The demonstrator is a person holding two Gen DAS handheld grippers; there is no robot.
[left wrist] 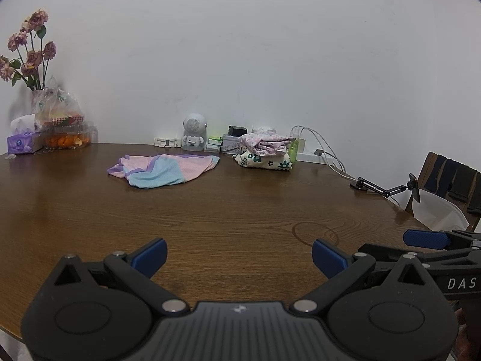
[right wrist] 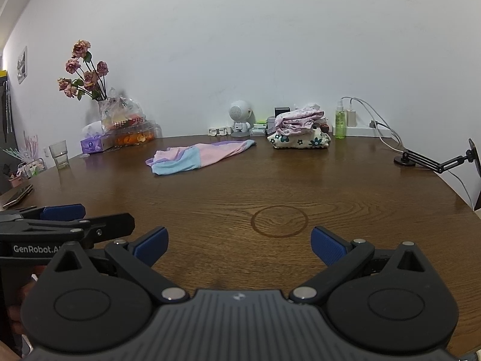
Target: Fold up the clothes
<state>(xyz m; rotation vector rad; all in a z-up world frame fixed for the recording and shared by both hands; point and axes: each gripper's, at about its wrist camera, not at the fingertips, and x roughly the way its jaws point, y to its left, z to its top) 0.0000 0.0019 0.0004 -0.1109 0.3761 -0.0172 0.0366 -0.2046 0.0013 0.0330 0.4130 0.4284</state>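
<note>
Two hand-held tools poised above a round wooden table [right wrist: 300,180] before a fold. The left tool [left wrist: 239,254] and the right tool [right wrist: 239,245] both stand with jaws spread wide and nothing between the blue pads; each hovers over bare wood at the near edge, side by side.

The garment to be folded, a pink, blue and lilac garment [left wrist: 163,170], lies crumpled and unfolded on the far half of the table, well apart from both tools. Its long axis runs roughly left to right, across the line of reach, with the bunched end to the left and the tapering end to the right. From the left tool it lies ahead and slightly left; from the right tool [right wrist: 201,156] it lies ahead and further left. The left tool is therefore judged the nearer, though both need a long forward reach.

A stack of folded clothes [left wrist: 264,152] sits near the wall, to the right of the garment and apart from it.
</note>
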